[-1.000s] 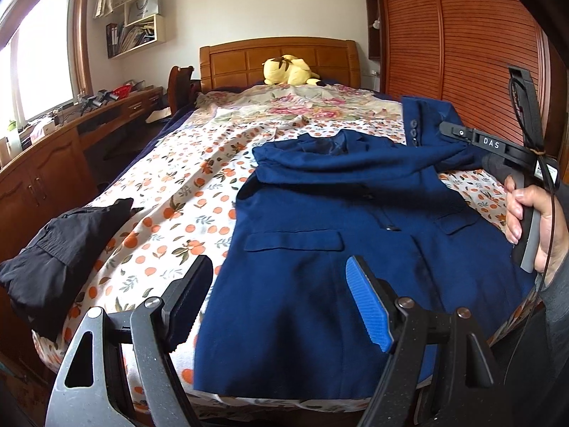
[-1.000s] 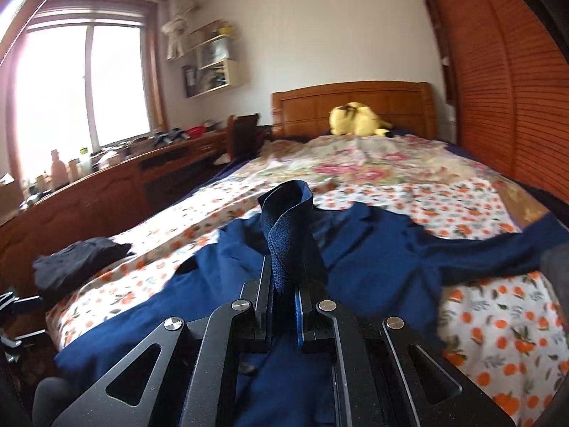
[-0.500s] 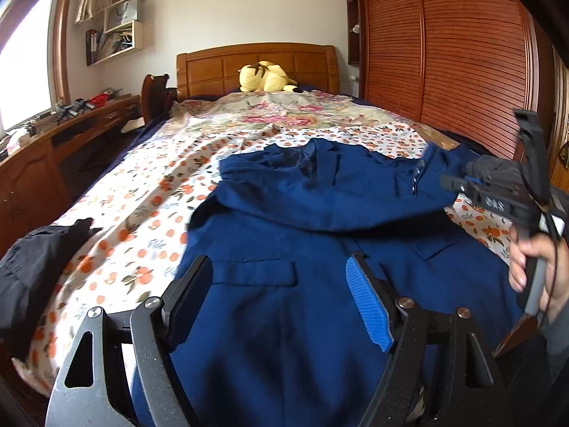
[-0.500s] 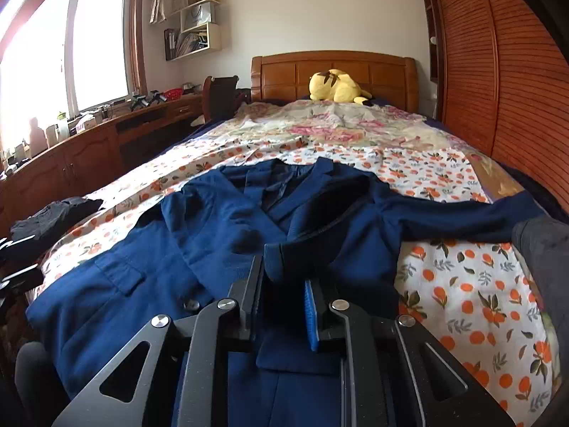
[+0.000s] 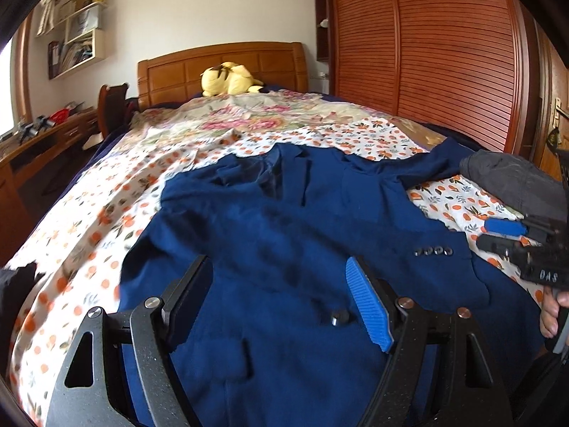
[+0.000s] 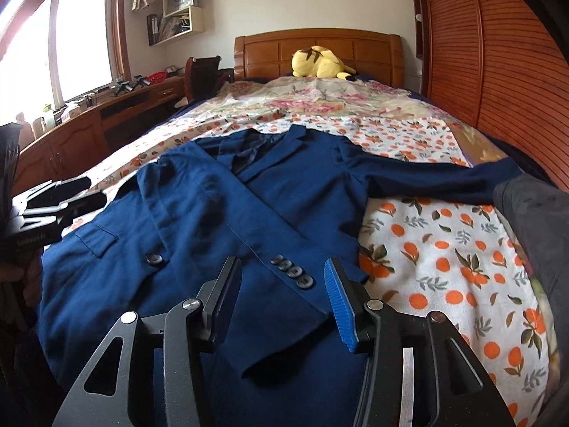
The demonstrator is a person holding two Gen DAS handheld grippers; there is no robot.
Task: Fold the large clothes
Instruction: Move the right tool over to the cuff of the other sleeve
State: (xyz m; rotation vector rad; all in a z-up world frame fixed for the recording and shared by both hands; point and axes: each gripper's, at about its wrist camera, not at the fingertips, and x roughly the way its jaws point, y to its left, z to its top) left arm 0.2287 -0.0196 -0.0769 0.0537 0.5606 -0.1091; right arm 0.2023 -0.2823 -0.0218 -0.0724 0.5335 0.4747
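A navy blue suit jacket (image 5: 284, 235) lies front-up on the floral bedspread (image 5: 117, 192). Its left sleeve is folded diagonally across the chest, the buttoned cuff (image 6: 293, 272) resting near the front right. The other sleeve (image 6: 426, 179) stretches out to the right. My left gripper (image 5: 277, 299) is open and empty, hovering over the jacket's lower front. My right gripper (image 6: 282, 297) is open and empty just above the cuff; it also shows at the right edge of the left wrist view (image 5: 498, 235).
A dark grey garment (image 6: 533, 220) lies on the bed's right side. A black garment (image 5: 14, 284) sits at the left edge. A yellow plush toy (image 6: 320, 62) rests by the wooden headboard (image 6: 320, 46). A desk (image 6: 89, 124) runs along the left, a slatted wardrobe (image 6: 498, 53) along the right.
My right gripper carried the sleeve across the jacket, laid it down and opened, letting go of the cuff. My left gripper moved rightward over the jacket, staying open.
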